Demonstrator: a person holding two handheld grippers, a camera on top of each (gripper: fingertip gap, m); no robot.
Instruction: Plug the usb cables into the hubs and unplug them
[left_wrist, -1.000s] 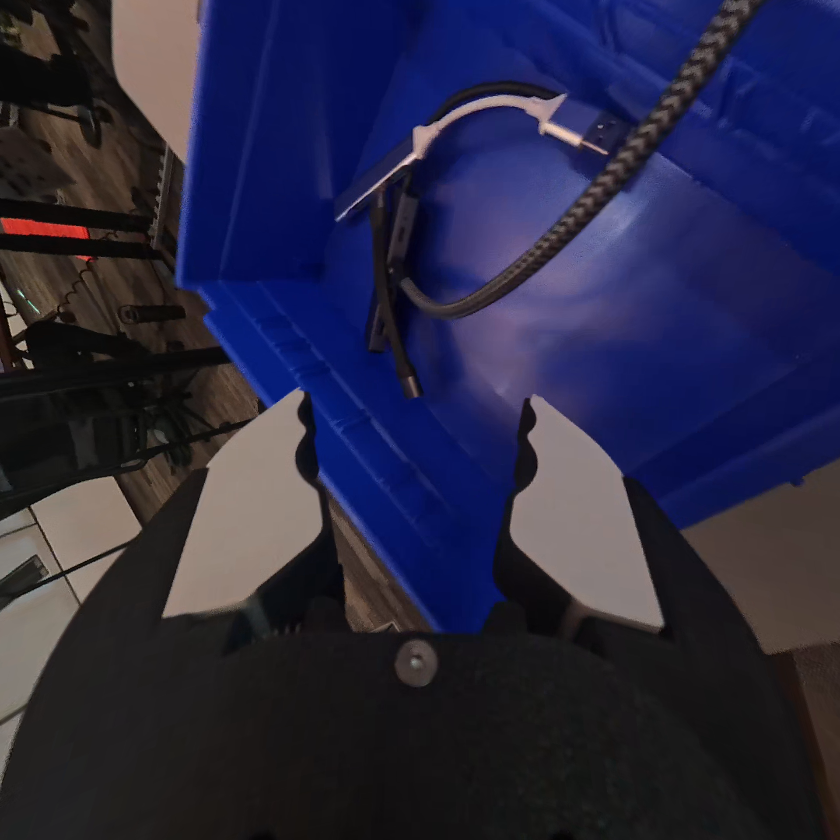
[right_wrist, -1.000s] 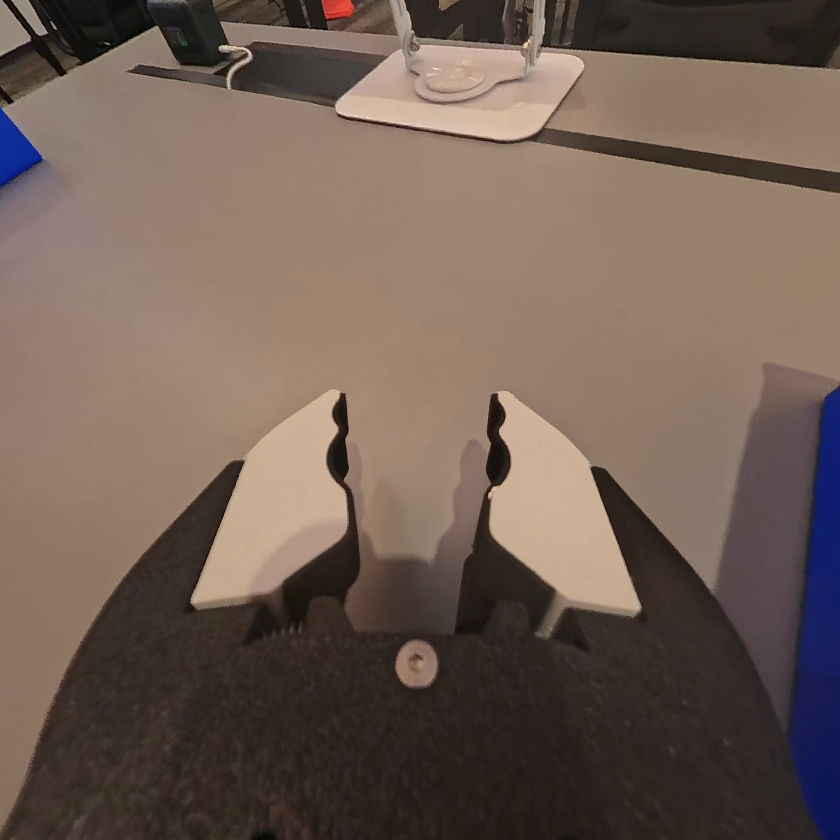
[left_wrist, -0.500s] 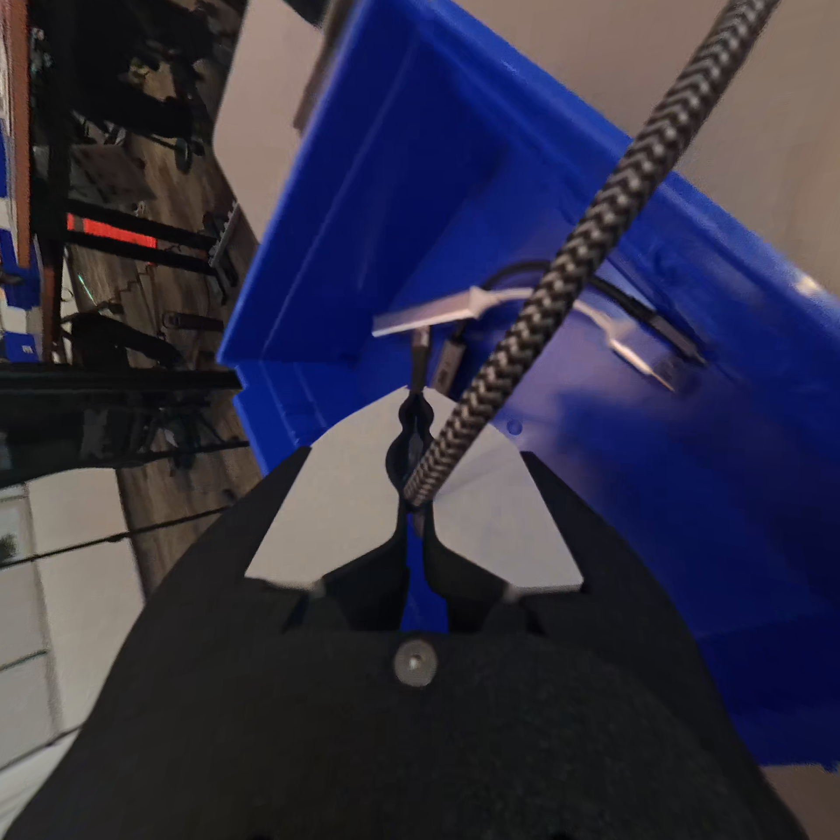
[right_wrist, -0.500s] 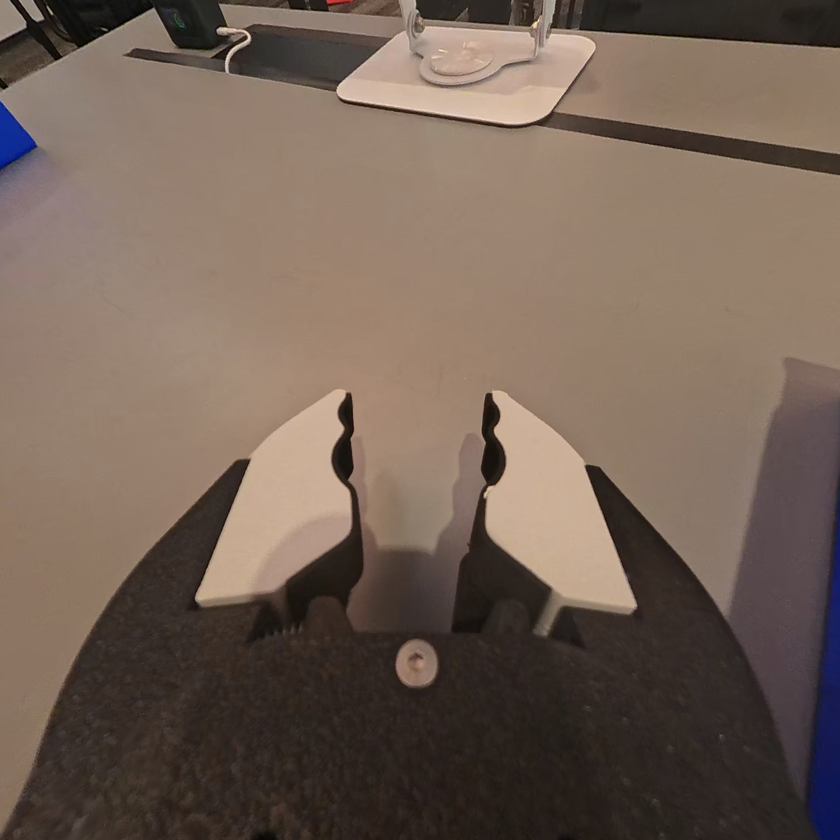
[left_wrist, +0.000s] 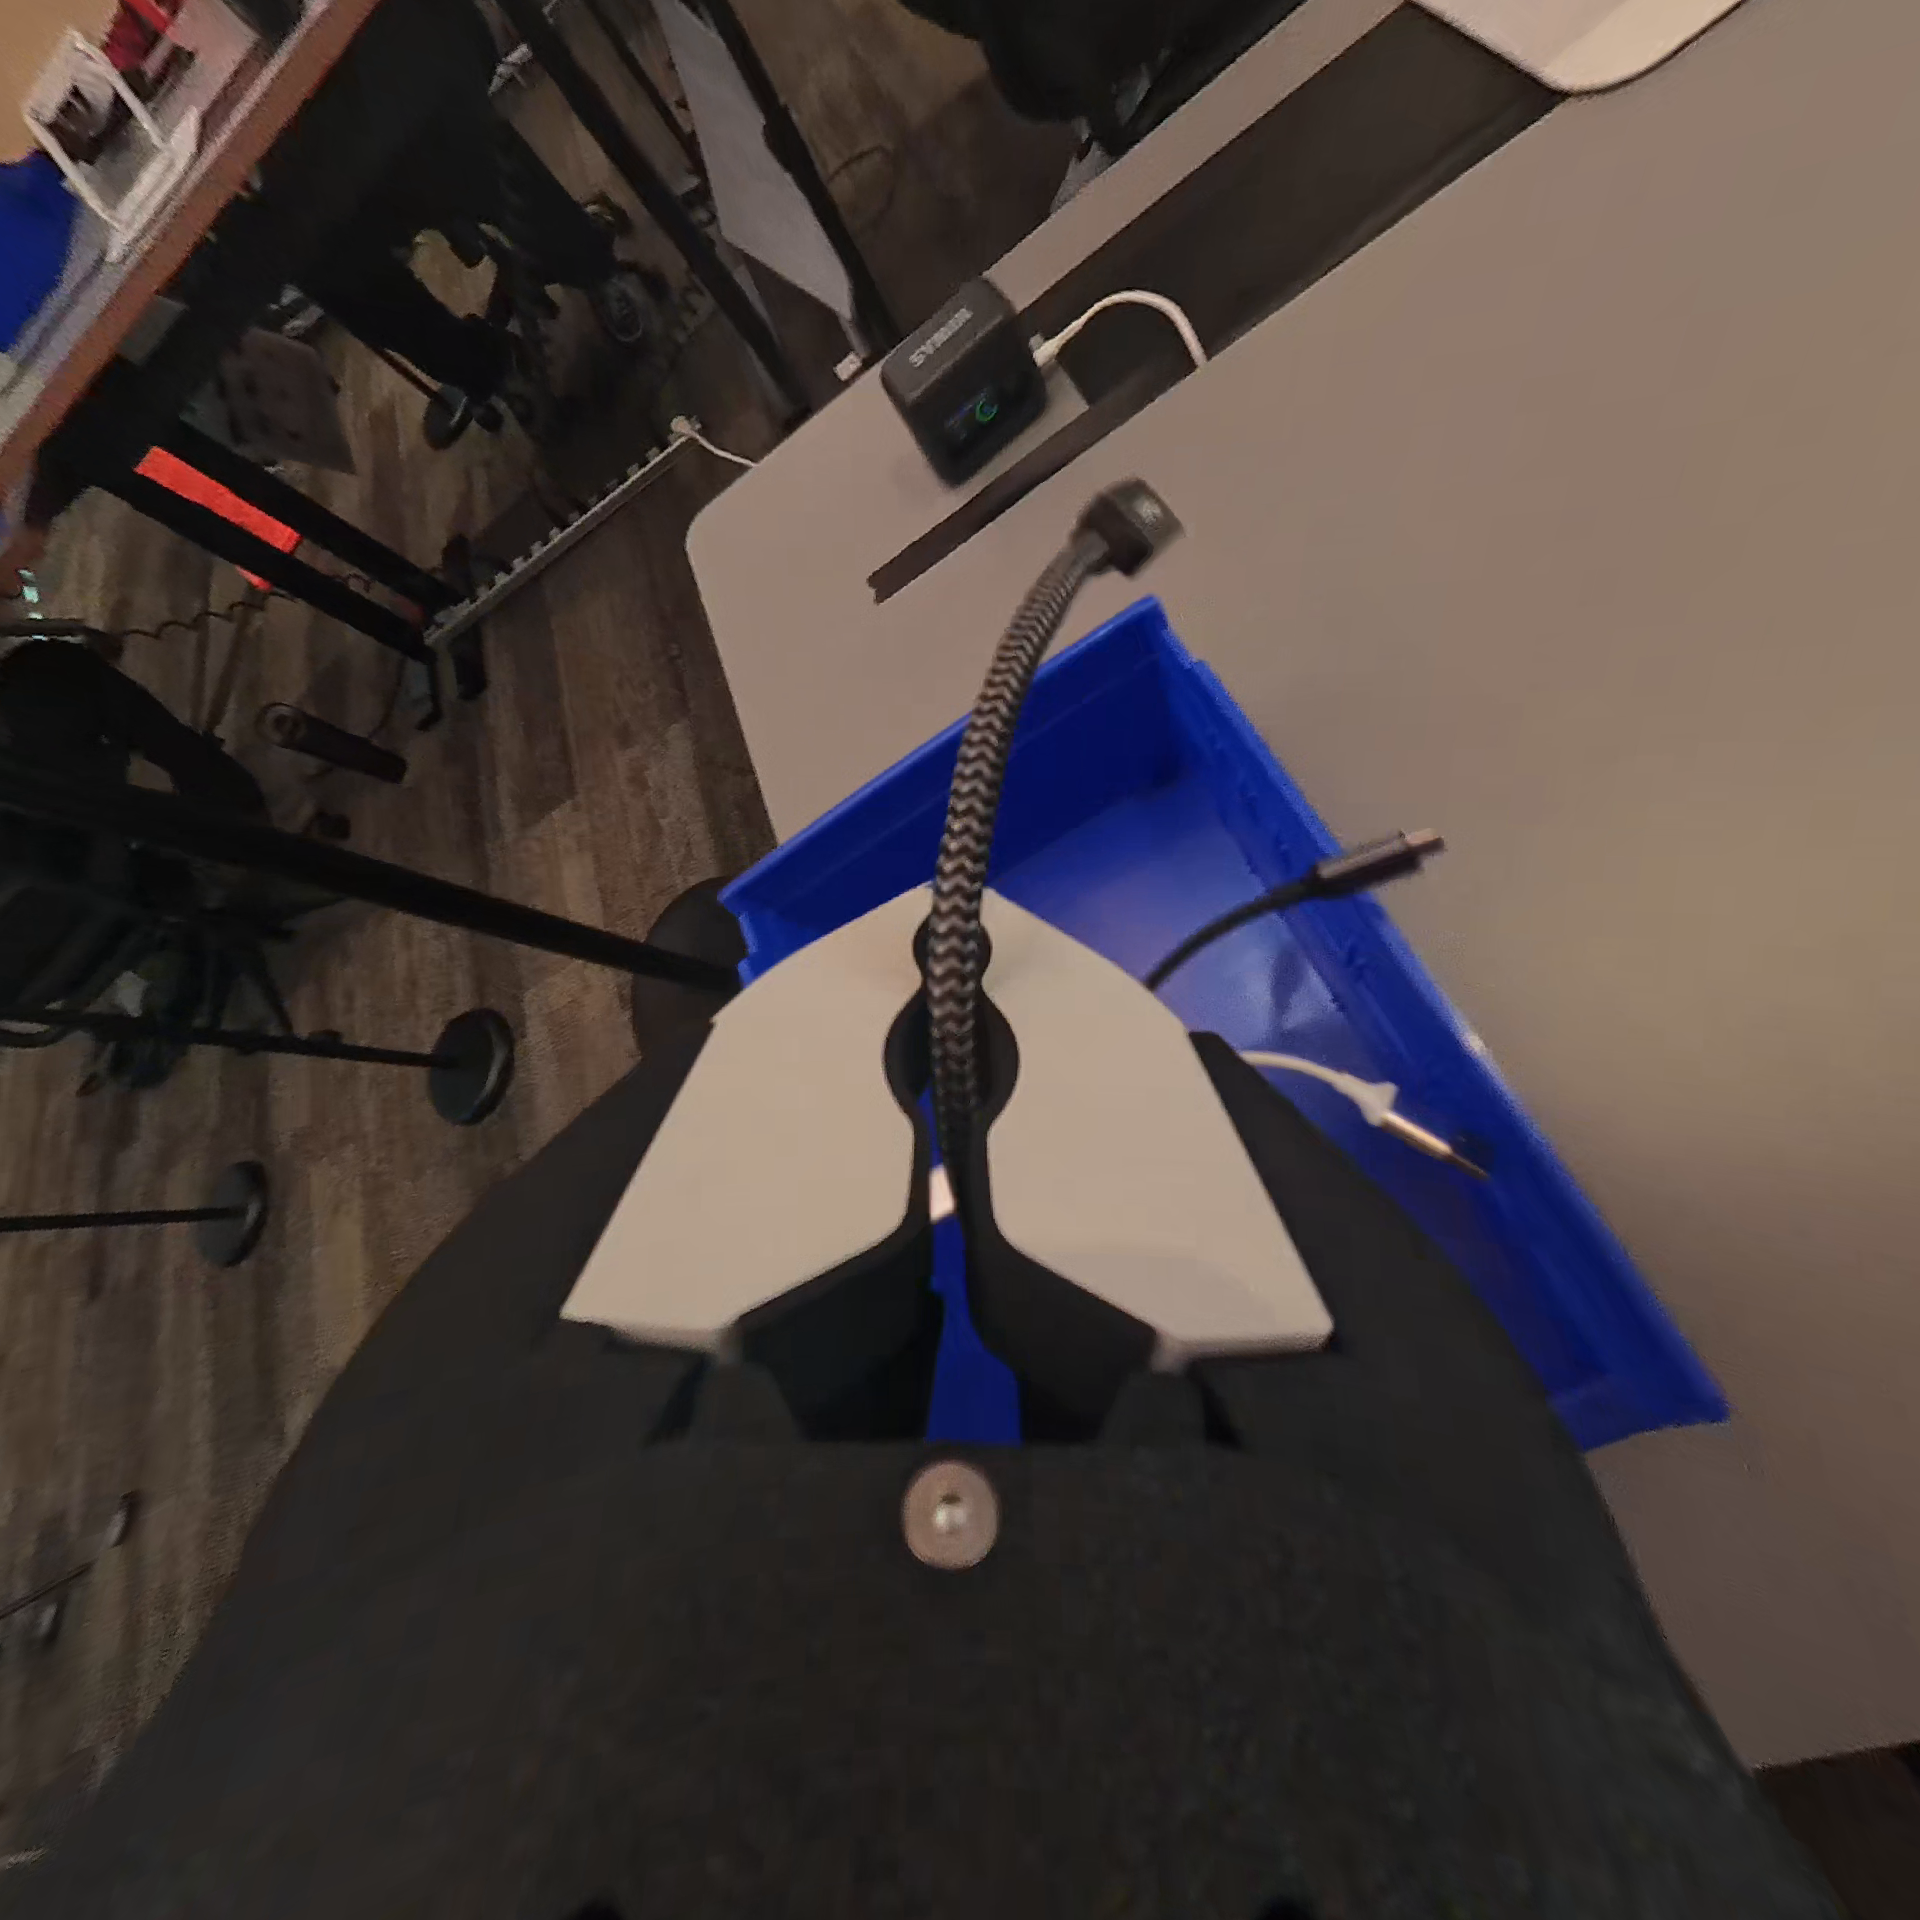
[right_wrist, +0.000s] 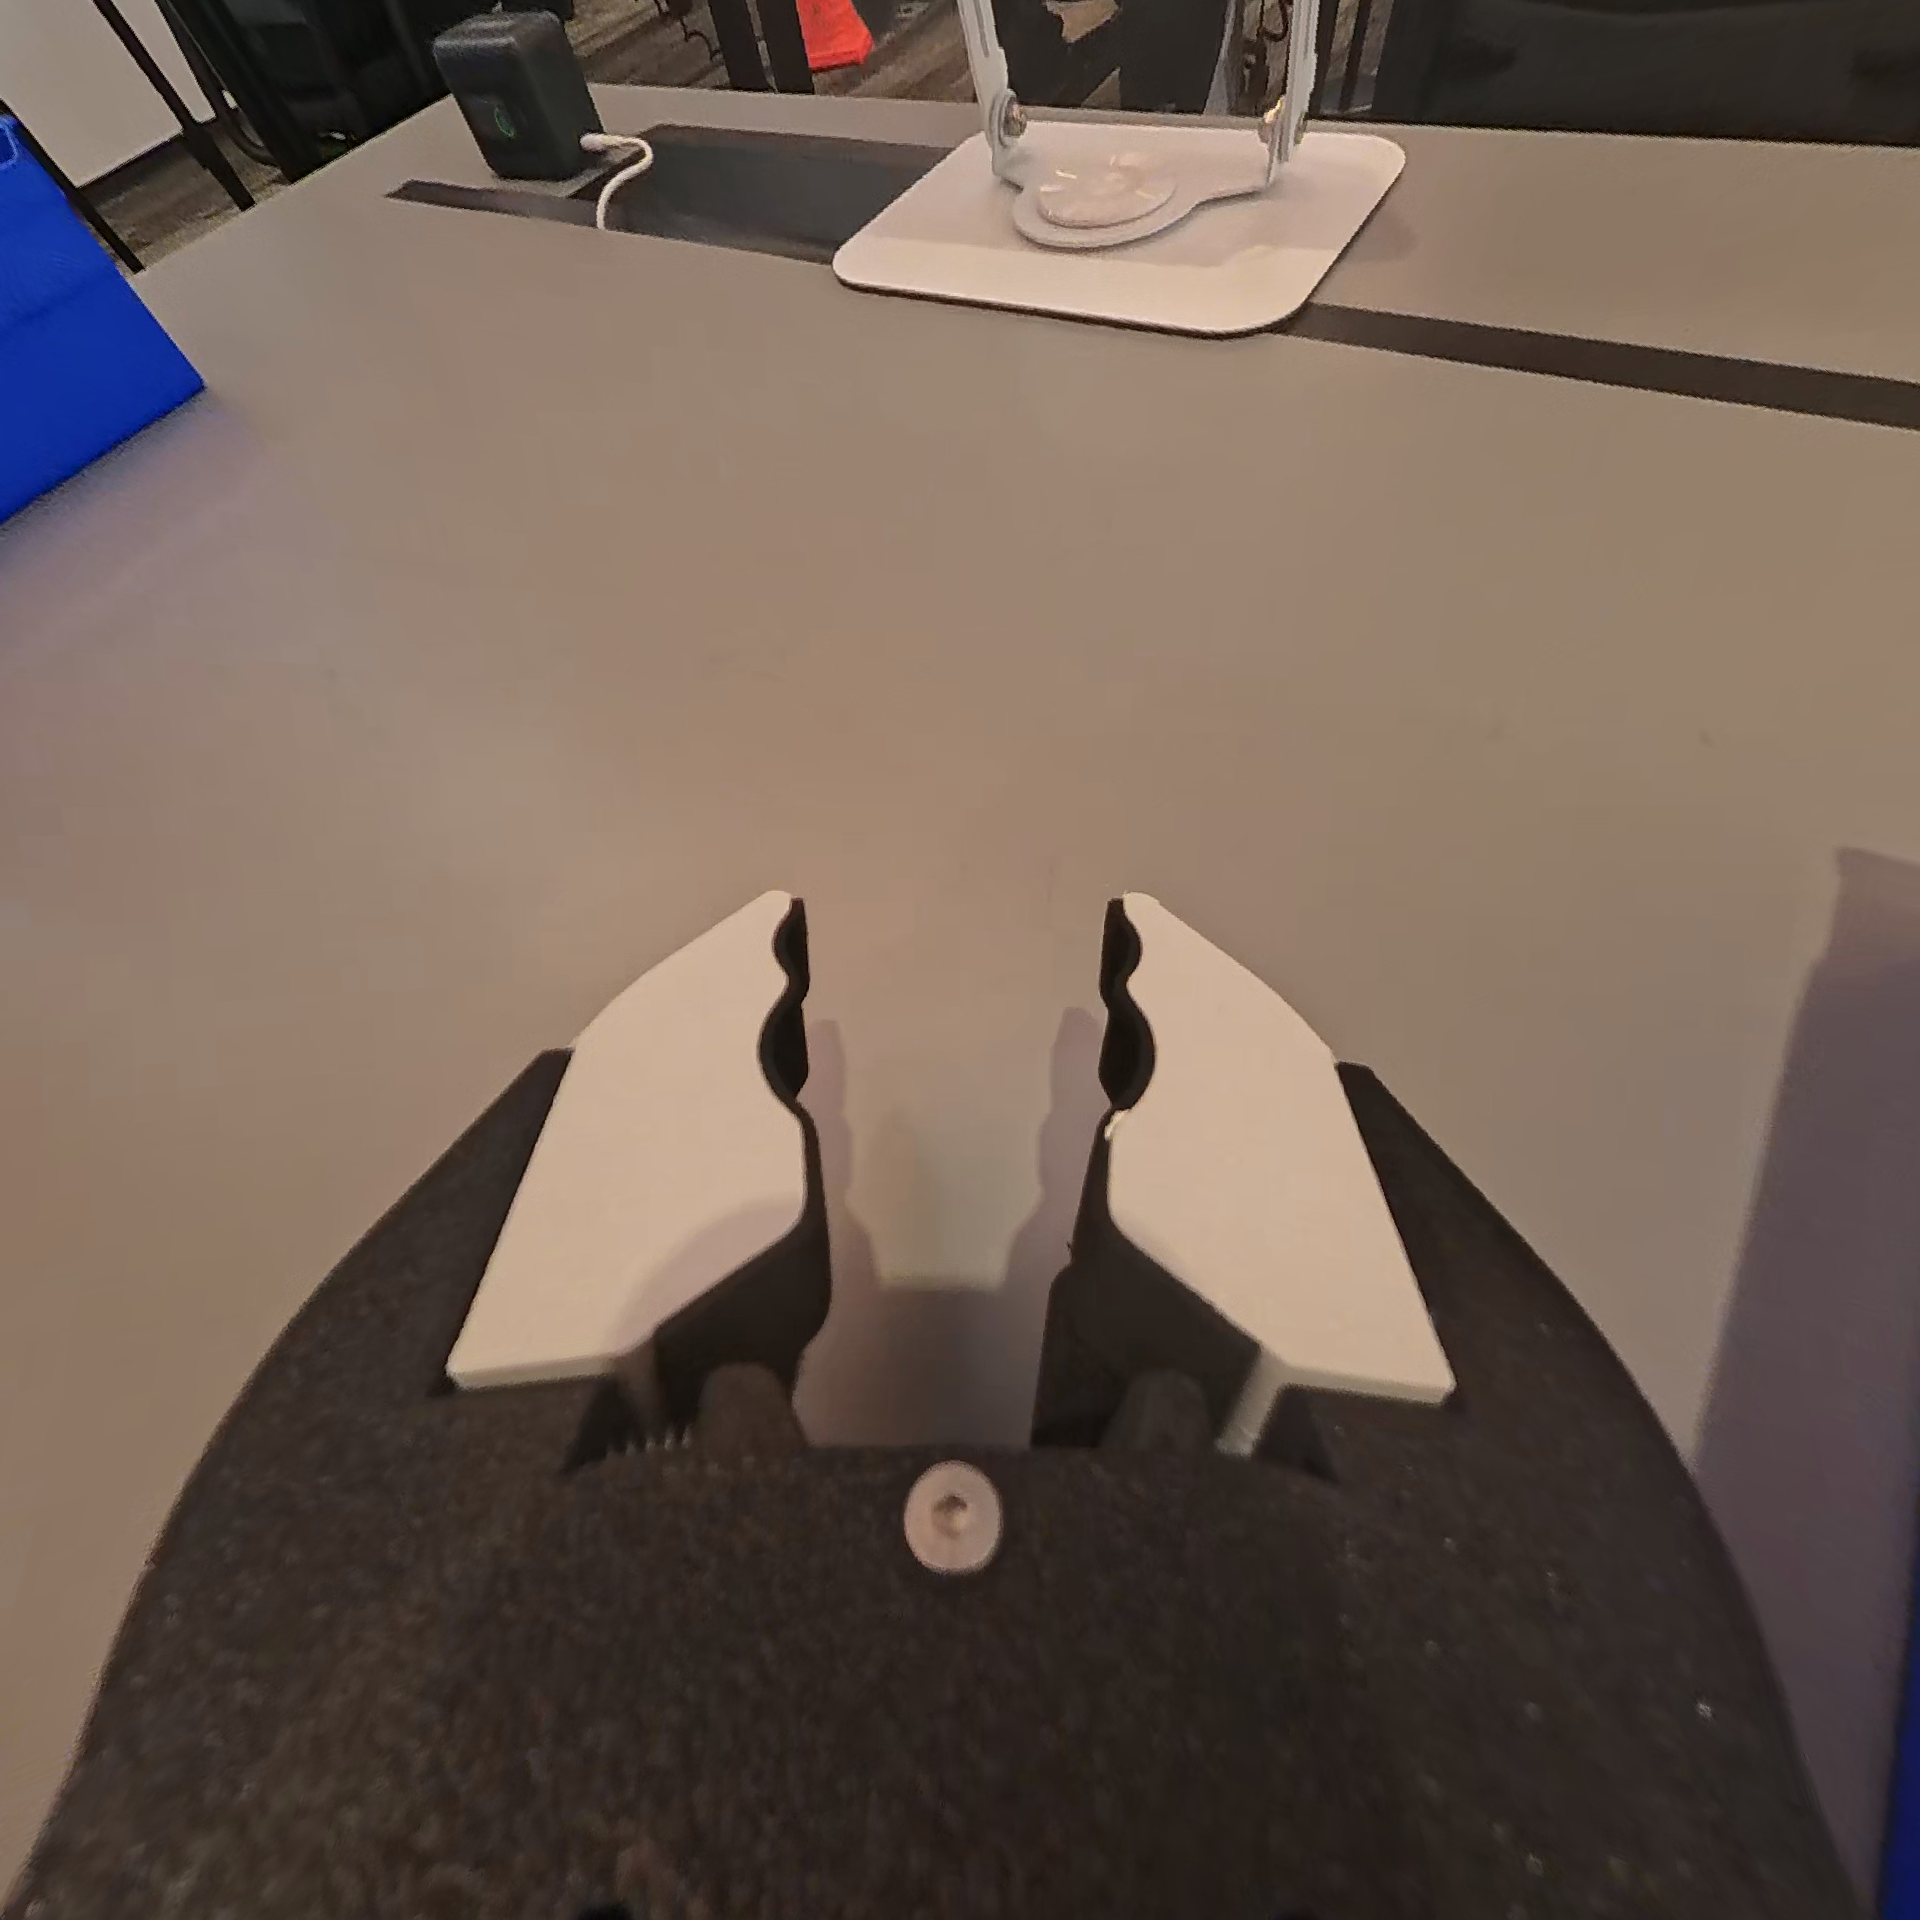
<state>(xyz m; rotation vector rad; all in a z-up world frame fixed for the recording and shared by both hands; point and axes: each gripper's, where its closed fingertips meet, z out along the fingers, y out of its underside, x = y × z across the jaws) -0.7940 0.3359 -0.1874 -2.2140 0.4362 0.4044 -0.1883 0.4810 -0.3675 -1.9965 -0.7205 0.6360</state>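
one braided cable in my left hand-held gripper, right one empty

i count two hand-held grippers, three cables and one blue bin in the left wrist view. my left hand-held gripper (left_wrist: 951, 935) is closed around the braided cable (left_wrist: 982, 748), which runs up from between the white fingers (left_wrist: 790, 1143) at frame centre and curves to its dark plug (left_wrist: 1127, 516) in the upper middle, hanging in the air over the desk (left_wrist: 1558, 520). behind the fingers sits the blue bin (left_wrist: 1538, 1226), centre right. a thin black cable (left_wrist: 1236, 920) arcs out of it, its plug end over the right rim. a white cable (left_wrist: 1351, 1091) lies lower right inside the bin. i can't make out a hub here.

my right hand-held gripper (right_wrist: 954, 914) is spread wide with nothing between the fingers, low over bare desk. in the right wrist view, one black charger box (right_wrist: 520, 99) sits upper left with a white cord, one white stand base (right_wrist: 1122, 223) top centre, and a blue bin corner (right_wrist: 62, 343) at the left edge.
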